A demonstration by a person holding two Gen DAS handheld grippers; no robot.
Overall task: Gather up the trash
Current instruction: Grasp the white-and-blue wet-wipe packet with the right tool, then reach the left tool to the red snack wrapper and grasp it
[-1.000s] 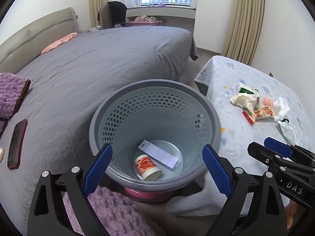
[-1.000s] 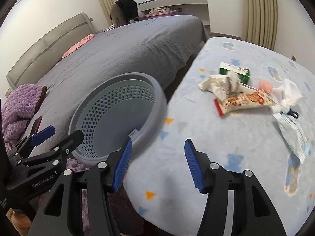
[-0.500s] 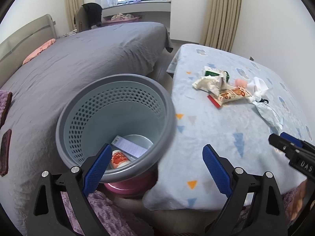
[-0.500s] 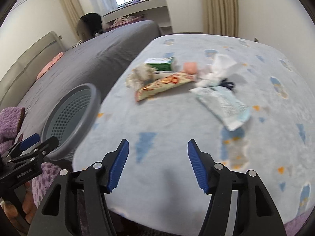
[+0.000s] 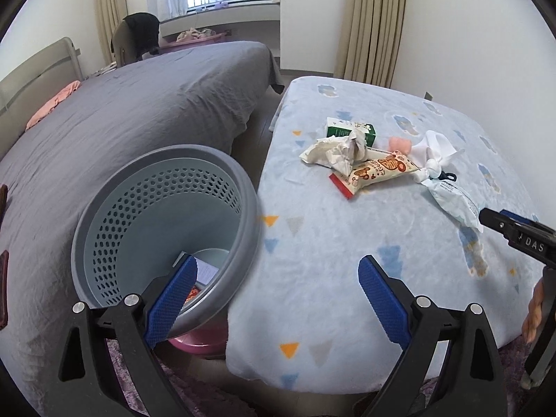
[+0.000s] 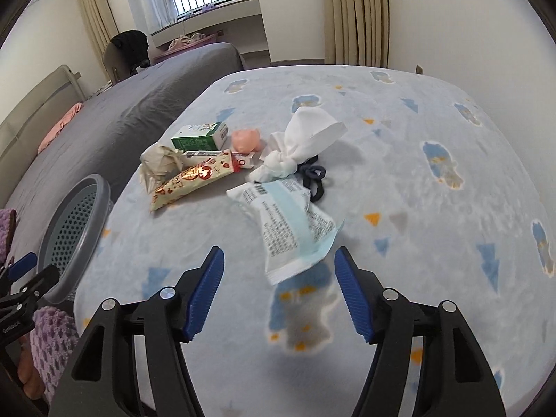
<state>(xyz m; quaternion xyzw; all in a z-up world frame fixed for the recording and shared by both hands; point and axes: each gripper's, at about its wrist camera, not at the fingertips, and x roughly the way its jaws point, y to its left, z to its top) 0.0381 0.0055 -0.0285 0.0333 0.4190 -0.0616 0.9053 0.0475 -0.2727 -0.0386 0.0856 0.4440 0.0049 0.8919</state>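
A grey perforated bin [image 5: 166,222] stands left of the blue-covered table [image 5: 347,250] and holds a paper cup and a flat packet [image 5: 205,271]. Trash lies on the table: a white-and-blue wipes packet [image 6: 292,222], a snack wrapper [image 6: 193,179], crumpled paper [image 6: 160,161], a green carton [image 6: 199,137], knotted white tissue [image 6: 305,139] and a pink lump [image 6: 246,140]. My right gripper [image 6: 279,292] is open just short of the wipes packet. My left gripper [image 5: 274,302] is open between the bin and the table edge.
A large grey bed [image 5: 139,104] lies beyond the bin. A black hair tie [image 6: 314,173] lies beside the tissue. A pink basin [image 5: 198,340] sits under the bin. Purple fuzzy fabric [image 6: 52,340] is at the lower left. Curtains and a wall stand behind the table.
Both grippers swung right, from over the bin to over the table. The right gripper moved up close to the wipes packet. Both stayed open.
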